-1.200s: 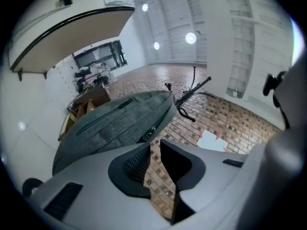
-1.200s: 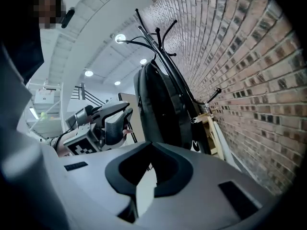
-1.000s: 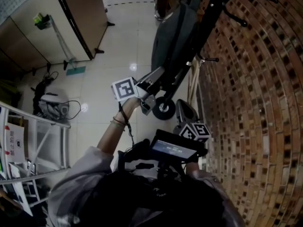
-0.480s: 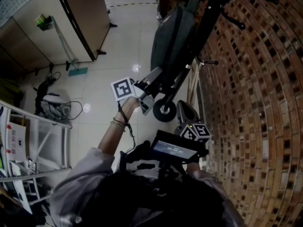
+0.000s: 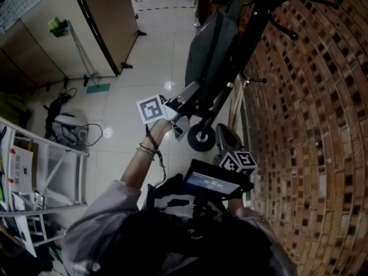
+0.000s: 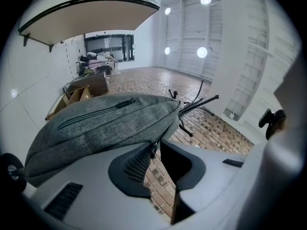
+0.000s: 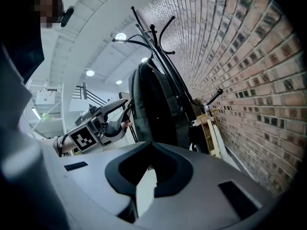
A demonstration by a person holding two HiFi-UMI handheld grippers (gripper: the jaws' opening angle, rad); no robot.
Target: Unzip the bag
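Observation:
A grey bag (image 5: pixel 210 50) hangs on a black coat rack (image 5: pixel 253 22) by the brick wall. My left gripper (image 5: pixel 195 92) is at the bag's lower edge. In the left gripper view the bag (image 6: pixel 105 123) fills the middle, with a closed pocket zipper (image 6: pixel 96 113) across it. The left gripper (image 6: pixel 156 145) has its pad tips together on a small zipper pull (image 6: pixel 153 149) at the bag's edge. My right gripper (image 5: pixel 225 135) is held low, near the person's body and away from the bag (image 7: pixel 153 109). In its own view the right gripper (image 7: pixel 149 169) is shut and holds nothing.
The brick wall (image 5: pixel 310 125) runs down the right side. A black wheel (image 5: pixel 200 137) sits on the floor below the bag. A wooden cabinet (image 5: pixel 75 27) stands at the back left, a white metal frame (image 5: pixel 46 171) at the near left.

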